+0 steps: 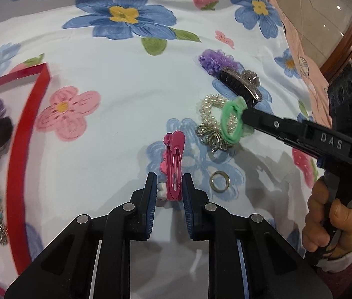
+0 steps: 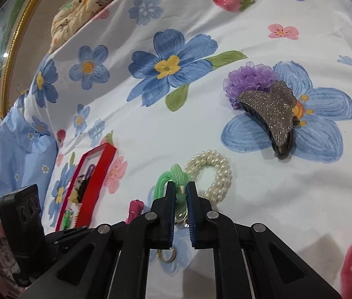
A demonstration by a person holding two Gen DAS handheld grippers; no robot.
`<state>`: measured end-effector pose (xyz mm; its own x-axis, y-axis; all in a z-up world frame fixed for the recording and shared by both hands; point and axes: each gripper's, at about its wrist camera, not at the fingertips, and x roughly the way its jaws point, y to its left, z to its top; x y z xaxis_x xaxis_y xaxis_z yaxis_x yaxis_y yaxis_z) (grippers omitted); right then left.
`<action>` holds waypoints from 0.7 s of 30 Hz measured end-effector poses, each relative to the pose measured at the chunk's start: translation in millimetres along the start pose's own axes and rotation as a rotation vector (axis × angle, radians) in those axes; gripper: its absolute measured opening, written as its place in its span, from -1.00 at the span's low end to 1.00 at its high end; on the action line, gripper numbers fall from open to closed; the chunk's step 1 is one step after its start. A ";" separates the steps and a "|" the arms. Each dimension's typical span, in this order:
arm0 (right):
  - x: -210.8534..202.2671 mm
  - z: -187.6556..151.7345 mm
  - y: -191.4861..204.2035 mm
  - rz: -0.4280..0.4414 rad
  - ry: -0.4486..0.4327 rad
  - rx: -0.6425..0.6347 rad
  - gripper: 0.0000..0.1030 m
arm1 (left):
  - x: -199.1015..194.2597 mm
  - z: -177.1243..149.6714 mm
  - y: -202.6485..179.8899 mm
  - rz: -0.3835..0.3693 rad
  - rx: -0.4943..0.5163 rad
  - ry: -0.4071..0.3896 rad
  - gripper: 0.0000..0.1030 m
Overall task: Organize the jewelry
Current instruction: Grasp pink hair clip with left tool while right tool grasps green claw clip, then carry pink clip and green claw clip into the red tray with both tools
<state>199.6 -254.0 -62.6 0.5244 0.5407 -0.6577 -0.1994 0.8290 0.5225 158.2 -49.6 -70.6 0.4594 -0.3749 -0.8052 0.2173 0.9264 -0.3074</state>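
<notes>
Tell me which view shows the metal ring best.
The left wrist view. There the ring lies whole on the sheet, right of the pink clip. In the right wrist view the ring is half hidden under the right gripper.

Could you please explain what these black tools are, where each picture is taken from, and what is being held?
No robot here: a person holds a two-fingered hand tool in each hand, each with a camera looking along its fingers. One picture is from the left gripper, the other from the right gripper. You can see the person's hand on the right tool. Everything lies on a flowered sheet. The left fingers are shut on a pink clip; the right are shut on a green band. Nearby lie a pearl bracelet, a ring, a claw clip, a purple flower and a red box already holding some pieces.
</notes>
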 end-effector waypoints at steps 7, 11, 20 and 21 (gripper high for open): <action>-6.3 -17.7 18.5 0.035 0.020 -0.017 -0.84 | -31.5 -13.2 13.3 0.000 -0.046 -0.041 -0.64; -5.7 -28.0 31.4 0.056 0.036 -0.030 -0.84 | -51.6 -22.5 23.0 0.005 -0.074 -0.068 -0.65; 4.9 -48.8 67.0 0.104 0.087 -0.076 -0.84 | -87.7 -47.6 54.2 0.036 -0.150 -0.117 -0.65; 6.8 -50.8 73.4 0.109 0.092 -0.088 -0.84 | -90.4 -50.1 56.8 0.038 -0.156 -0.120 -0.65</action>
<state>146.5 -182.2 -56.2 0.4182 0.6356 -0.6489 -0.3250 0.7718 0.5466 85.8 38.5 -40.6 0.5661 -0.3320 -0.7545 0.0657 0.9306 -0.3601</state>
